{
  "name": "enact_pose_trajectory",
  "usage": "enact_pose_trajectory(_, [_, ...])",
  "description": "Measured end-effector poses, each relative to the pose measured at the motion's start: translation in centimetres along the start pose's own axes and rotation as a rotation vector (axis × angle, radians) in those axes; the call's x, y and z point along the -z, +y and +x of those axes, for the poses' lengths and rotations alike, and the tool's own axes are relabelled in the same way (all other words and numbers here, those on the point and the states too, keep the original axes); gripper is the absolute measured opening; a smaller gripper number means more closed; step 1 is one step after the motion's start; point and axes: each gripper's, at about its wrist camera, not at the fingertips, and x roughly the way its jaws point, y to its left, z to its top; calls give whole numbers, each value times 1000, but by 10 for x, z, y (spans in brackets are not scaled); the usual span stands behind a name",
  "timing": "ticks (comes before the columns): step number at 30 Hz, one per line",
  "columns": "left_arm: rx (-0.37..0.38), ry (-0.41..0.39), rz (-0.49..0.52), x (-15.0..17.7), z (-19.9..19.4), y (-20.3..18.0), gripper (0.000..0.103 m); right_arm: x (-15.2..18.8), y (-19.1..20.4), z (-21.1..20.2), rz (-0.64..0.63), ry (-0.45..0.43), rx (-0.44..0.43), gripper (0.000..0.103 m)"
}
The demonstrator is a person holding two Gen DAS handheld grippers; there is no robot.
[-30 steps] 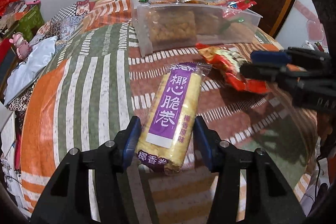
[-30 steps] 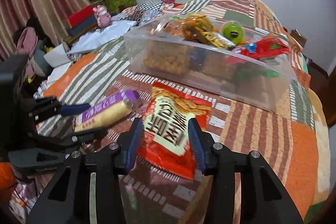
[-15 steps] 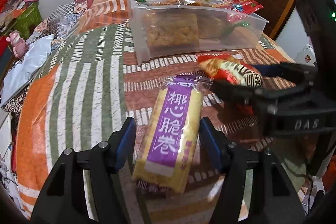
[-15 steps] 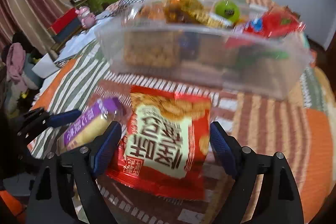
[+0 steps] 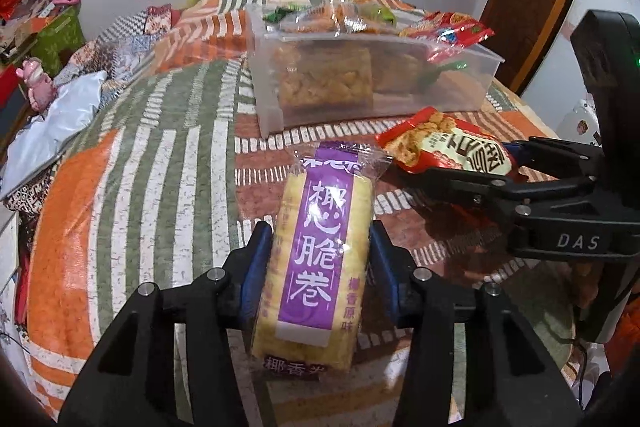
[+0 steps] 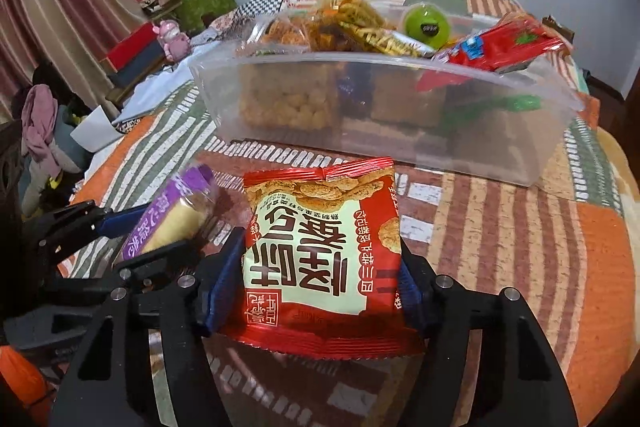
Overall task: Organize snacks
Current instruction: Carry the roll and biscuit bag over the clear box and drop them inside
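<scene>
From the left wrist camera, the left gripper point(image 5: 322, 259) has closed its fingers on the purple-labelled roll snack point(image 5: 318, 255): the blue pads press against both long sides of the pack at about its middle, the label faces up, the crimped clear end points away toward the clear plastic bin point(image 5: 372, 75), and the near end hangs out below the fingers. The pack sits above the patchwork bedspread point(image 5: 132, 187), which covers the bed. To the right, the right gripper point(image 5: 476, 167) reaches in from the side with the red snack bag point(image 5: 448, 145) between its fingers; that bag lies just beside the far end of the roll pack, whether touching it cannot be told. The bin stands farther back on the bedspread, filled with packets that rise above its rim. From the right wrist camera, the red snack bag point(image 6: 324, 251) fills the gap of the right gripper point(image 6: 320, 275), its print upside down, its top seal pointing toward the bin point(image 6: 400, 107); the jaws are closing and the blue pads bear on both side edges of the bag. At the left, the left gripper point(image 6: 132, 231) holds the roll snack point(image 6: 172, 219) just beside the bag.
</scene>
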Motion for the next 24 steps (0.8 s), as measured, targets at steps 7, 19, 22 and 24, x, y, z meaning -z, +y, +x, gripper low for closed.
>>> enact_pose_trajectory(7, [-2, -74, 3, -9, -26, -7, 47, -5, -2, -34, 2, -92, 6, 64])
enact_pose_trajectory(19, [24, -213, -20, -46, -68, -12, 46, -28, -12, -69, 9, -228, 38, 64])
enact_pose_trajectory(22, [30, -245, -20, -60, -76, -13, 46, -36, -17, -71, 17, -249, 44, 64])
enact_pose_trajectory(24, [29, -263, -13, -69, -80, -15, 46, -42, -20, -72, 21, -263, 52, 64])
